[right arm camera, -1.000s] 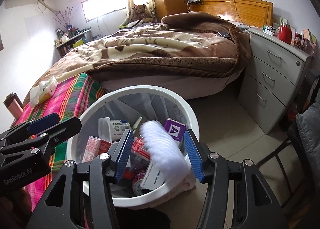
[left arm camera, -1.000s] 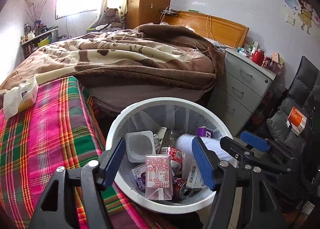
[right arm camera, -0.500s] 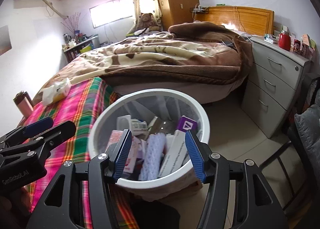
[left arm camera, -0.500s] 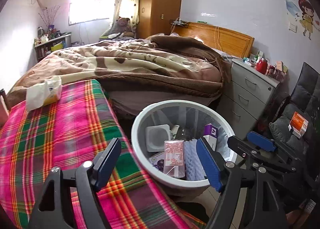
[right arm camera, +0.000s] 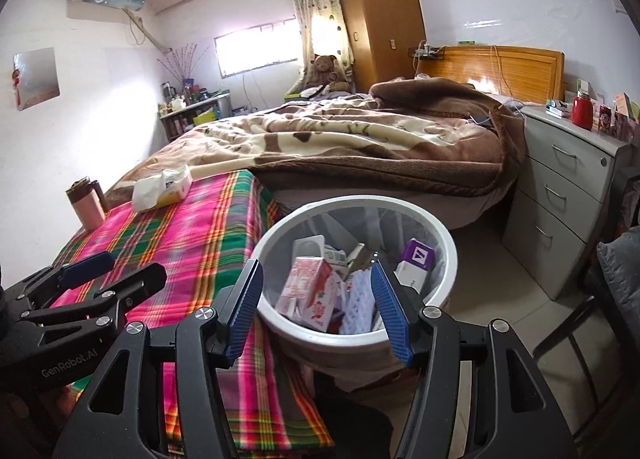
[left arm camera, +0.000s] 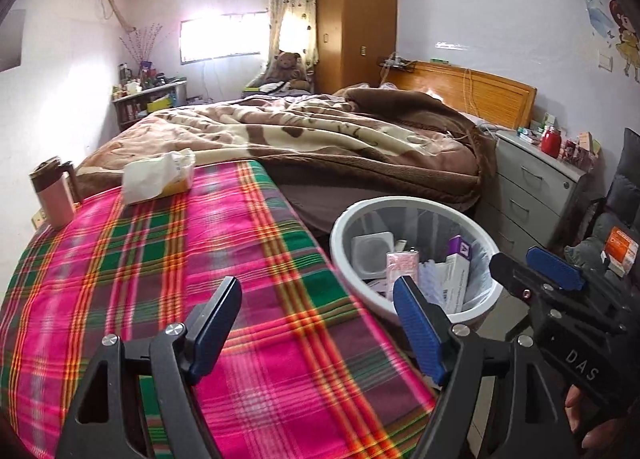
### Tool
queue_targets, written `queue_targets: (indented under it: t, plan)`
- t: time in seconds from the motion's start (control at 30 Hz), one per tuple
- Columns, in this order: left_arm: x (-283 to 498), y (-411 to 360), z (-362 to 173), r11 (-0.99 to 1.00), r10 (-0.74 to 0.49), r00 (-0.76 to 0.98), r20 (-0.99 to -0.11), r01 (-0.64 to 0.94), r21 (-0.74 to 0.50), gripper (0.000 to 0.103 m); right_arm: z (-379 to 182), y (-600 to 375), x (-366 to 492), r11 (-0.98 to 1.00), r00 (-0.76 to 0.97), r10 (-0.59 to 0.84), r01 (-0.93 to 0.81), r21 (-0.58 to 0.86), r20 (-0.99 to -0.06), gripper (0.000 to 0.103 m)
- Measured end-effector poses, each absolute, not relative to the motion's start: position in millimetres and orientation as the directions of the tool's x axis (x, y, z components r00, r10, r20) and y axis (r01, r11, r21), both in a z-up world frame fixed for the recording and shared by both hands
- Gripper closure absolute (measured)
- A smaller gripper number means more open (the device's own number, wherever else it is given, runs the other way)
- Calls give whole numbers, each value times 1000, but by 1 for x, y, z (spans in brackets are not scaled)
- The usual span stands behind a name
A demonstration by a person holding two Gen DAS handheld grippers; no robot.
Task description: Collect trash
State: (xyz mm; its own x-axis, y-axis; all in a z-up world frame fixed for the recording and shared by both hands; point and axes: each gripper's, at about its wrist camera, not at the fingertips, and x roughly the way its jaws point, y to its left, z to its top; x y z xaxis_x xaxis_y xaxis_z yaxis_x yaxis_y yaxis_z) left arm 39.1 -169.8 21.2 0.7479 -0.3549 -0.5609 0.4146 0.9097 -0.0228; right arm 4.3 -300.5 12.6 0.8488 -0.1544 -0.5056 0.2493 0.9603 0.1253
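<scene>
Both grippers, left gripper [left arm camera: 318, 325] and right gripper [right arm camera: 316, 309], hang spread and empty with the full bin [right arm camera: 448, 259] ahead of the jaws, so next comes hunting further trash, perhaps the tissue pack [left arm camera: 158, 177] far beyond them.

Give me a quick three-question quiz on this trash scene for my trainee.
1. True or false: the right claw is shut on the foam net.
2. Which stands at the far left of the plaid cloth? A) red jar B) pink mug C) teddy bear
3. Fill in: the purple box lies inside the ____.

Key
1. False: both the right claw and the left claw are open and empty; the net lies in the bin.
2. B: the pink mug stands there, with the tissue pack beside it.
3. bin
</scene>
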Motion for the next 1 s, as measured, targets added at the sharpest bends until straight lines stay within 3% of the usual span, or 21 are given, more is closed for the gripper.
queue_targets:
  t: [0.23, 1.0]
  plan:
    - [27, -144, 19, 938, -304, 788, -535, 345, -25, 23, 10, -279, -4, 970, 872, -148, 220, 103, -466, 40]
    - [10, -131, 20, 950, -282, 817, -503, 311, -28, 23, 9, -264, -12, 973, 883, -129, 200, 112, -450, 39]
